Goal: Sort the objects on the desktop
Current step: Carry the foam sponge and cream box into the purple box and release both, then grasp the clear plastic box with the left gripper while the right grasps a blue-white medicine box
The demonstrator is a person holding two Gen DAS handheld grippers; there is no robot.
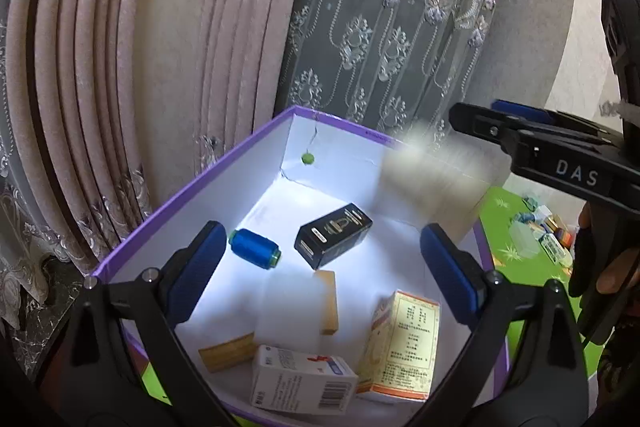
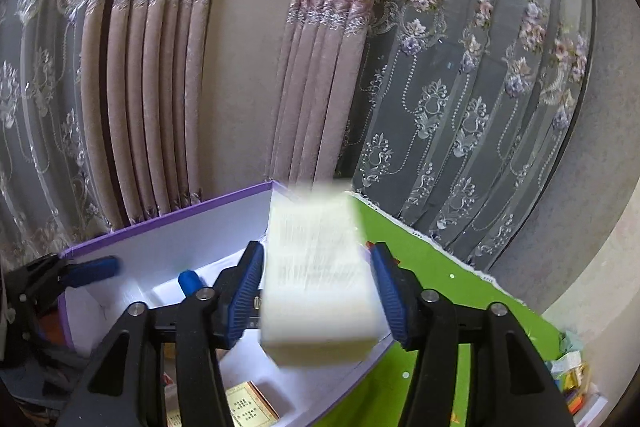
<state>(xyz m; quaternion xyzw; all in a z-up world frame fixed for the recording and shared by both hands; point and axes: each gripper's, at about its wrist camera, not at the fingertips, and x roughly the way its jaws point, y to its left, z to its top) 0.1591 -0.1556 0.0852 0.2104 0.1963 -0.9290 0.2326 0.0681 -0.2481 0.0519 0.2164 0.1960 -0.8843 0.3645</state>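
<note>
Over purple box [image 1: 192, 187]: L gripper [image 1: 320, 275] jaws wide, empty; R gripper [image 2: 318, 291] jaws released, blurred white box [image 2: 320, 279] between.

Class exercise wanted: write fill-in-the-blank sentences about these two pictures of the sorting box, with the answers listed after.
The spool in the box is ___. The box has a ___ rim. The mat beside the box is ___. A blurred white carton is between the fingers of the ___ gripper.
Missing words: blue; purple; green; right.
</note>
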